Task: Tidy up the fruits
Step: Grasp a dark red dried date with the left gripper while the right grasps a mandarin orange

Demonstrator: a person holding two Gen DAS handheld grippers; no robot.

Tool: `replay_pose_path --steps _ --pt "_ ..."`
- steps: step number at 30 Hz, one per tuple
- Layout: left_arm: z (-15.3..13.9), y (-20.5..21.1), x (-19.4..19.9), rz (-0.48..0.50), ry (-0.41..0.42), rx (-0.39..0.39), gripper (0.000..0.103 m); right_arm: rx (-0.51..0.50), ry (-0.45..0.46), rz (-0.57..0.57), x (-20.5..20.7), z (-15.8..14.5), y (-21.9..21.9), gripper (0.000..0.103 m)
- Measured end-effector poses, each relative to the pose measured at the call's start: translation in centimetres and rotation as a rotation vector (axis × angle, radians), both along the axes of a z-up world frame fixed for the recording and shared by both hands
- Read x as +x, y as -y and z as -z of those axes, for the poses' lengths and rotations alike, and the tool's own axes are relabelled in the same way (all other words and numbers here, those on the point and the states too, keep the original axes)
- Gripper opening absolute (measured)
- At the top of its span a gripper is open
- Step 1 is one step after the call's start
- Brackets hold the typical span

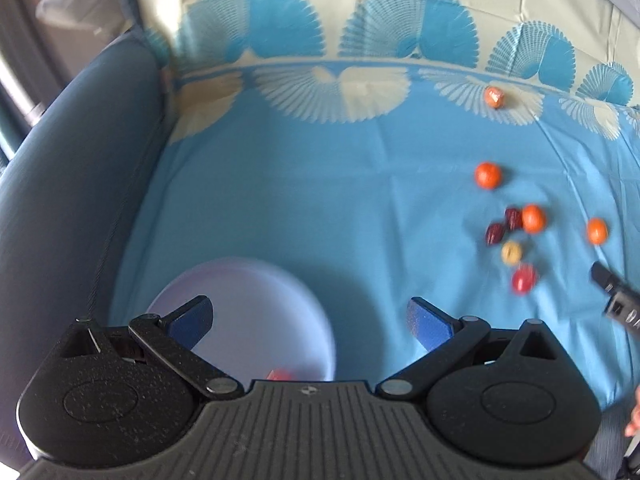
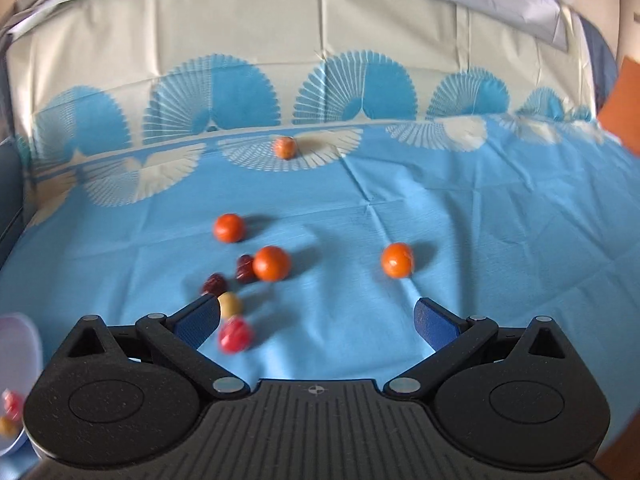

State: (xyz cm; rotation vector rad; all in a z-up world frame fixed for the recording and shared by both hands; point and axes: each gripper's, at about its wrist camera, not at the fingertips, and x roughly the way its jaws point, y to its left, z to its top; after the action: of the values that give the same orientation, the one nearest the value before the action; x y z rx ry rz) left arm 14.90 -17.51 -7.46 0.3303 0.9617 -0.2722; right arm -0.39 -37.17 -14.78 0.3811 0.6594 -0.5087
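Fruits scattered on a blue cloth, both grippers empty.

The cloth covers the counter; a pale plate lies under the left gripper, fingers apart, one red fruit on it. The right gripper, fingers apart, hovers near a red fruit, a yellow one, two dark ones and four oranges.

No readable text, label, brand or number appeared in either view. Only a small crosshair mark sat on the gripper body, behind the fingers.
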Motion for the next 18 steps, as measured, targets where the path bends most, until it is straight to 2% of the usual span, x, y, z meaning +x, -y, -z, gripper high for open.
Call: replay_pose_path --steps 2,5,9,11,14,18 --pt "1.3 2.6 1.6 0.048 0.012 -0.016 0.103 0.006 -0.016 0.013 1.7 2.1 1.5 0.102" --pt "3.9 6.4 3.8 0.146 -0.037 -0.011 0.103 0.013 -0.030 -0.042 4.6 4.9 2.8 0.102" --pt "7.0 10.2 5.8 0.195 -0.093 -0.012 0.103 -0.056 -0.054 -0.138 7.8 7.7 4.1 0.102" --pt "8.1 11.8 6.6 0.213 -0.133 -0.024 0.103 -0.087 -0.072 -0.162 8.8 8.8 4.8 0.102" --pt "9.7 14.2 7.4 0.289 -0.202 -0.038 0.103 -0.066 -0.039 -0.209 9.4 9.5 5.7 0.102" --pt "12.1 16.4 8.2 0.346 -0.276 0.012 0.102 -0.098 -0.014 -0.292 10.1 9.8 5.6 0.102"
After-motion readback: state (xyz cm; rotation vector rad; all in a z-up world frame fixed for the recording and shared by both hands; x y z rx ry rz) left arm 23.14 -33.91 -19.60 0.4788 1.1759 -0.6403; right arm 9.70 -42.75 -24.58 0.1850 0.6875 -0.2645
